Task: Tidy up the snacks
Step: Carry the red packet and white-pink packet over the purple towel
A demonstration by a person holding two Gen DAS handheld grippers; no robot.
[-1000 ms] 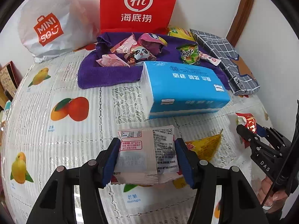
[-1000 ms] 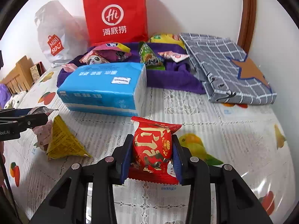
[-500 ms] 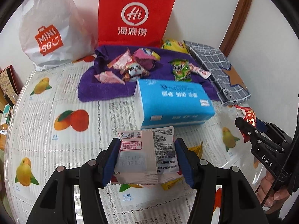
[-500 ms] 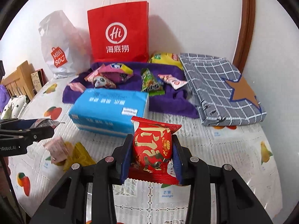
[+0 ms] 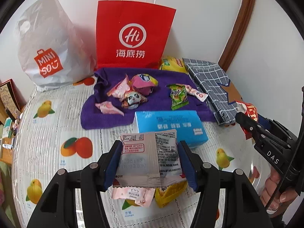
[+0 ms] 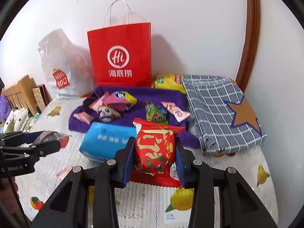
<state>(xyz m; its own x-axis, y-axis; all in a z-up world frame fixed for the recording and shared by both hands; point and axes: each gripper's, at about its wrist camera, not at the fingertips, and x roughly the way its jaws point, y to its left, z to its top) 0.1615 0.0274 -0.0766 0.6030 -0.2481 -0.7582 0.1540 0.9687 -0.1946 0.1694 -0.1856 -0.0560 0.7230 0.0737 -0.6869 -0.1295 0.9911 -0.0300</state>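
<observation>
My left gripper (image 5: 150,161) clamps a silver packet (image 5: 148,155), hiding most of the pink sachet (image 5: 133,194) and yellow pack (image 5: 169,191) at 6 o'clock. My right gripper (image 6: 153,156) pinches a red packet (image 6: 154,150) (lower edge covered by the pads). The tissue pack (image 6: 106,142) sits at 10 o'clock, partly blocked.

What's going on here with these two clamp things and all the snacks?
A person is sorting snacks with a handheld gripper in each hand. The left gripper is clamped on a silver snack packet, the right gripper on a red snack packet, both held above the fruit-print tablecloth. More snacks already lie on the purple towel behind the blue tissue pack.
</observation>
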